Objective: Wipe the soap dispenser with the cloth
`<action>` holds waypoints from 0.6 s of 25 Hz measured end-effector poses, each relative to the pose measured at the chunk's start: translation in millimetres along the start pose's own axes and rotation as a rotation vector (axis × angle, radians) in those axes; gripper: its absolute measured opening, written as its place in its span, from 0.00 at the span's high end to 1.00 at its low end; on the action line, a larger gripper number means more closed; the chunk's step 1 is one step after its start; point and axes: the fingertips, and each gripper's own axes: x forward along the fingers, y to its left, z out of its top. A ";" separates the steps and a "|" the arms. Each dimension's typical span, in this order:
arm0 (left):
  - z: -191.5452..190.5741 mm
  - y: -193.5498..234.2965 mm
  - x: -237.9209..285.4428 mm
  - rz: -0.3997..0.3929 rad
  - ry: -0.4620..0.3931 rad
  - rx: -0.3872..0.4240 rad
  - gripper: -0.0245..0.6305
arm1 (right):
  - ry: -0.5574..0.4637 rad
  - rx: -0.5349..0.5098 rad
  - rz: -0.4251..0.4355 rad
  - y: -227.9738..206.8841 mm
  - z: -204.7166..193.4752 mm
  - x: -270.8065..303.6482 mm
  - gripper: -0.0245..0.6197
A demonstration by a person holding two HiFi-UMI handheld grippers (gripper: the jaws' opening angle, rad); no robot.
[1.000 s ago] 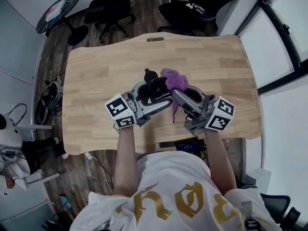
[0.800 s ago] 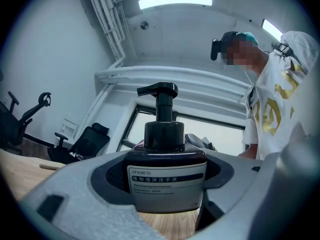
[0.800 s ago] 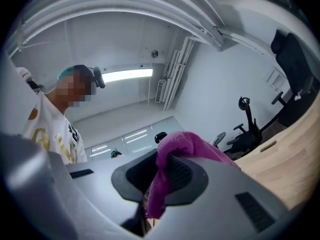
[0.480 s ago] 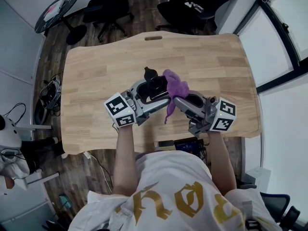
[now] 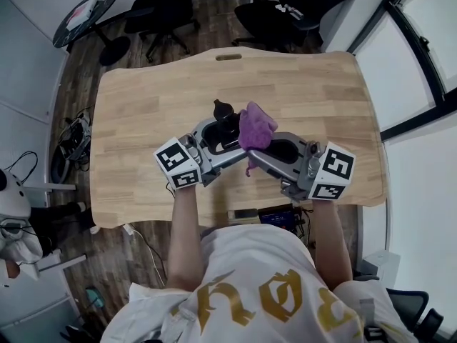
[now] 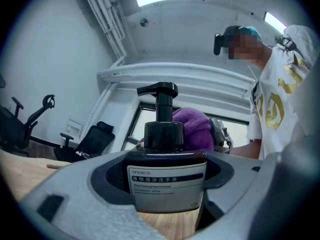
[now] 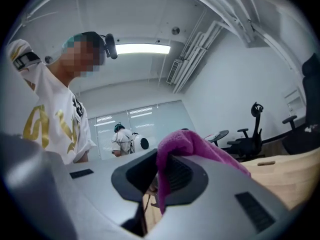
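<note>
A dark soap dispenser (image 6: 166,156) with a black pump and a white label sits between the jaws of my left gripper (image 6: 167,184), which is shut on its body. In the head view the soap dispenser (image 5: 225,120) is held above the wooden table (image 5: 143,106) by the left gripper (image 5: 227,136). My right gripper (image 5: 251,143) is shut on a purple cloth (image 5: 255,127), which presses against the dispenser's right side. In the right gripper view the cloth (image 7: 185,149) drapes over the jaws of the right gripper (image 7: 162,181). Behind the pump in the left gripper view the purple cloth (image 6: 192,129) shows.
The light wooden table has a handle slot (image 5: 230,58) at its far edge. Black office chairs (image 5: 164,9) stand beyond it, and a small round side table (image 5: 86,16) at the far left. Cables (image 5: 71,145) lie on the floor to the left.
My right gripper has swung left and turned, bringing the purple cloth onto the dispenser's right side. The cloth's hanging tail has drawn up. The left gripper has kept still with the dispenser.
</note>
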 end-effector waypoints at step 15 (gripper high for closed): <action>-19.1 0.6 4.1 -0.012 0.055 -0.014 0.42 | 0.185 -0.169 0.077 26.7 -4.9 45.5 0.90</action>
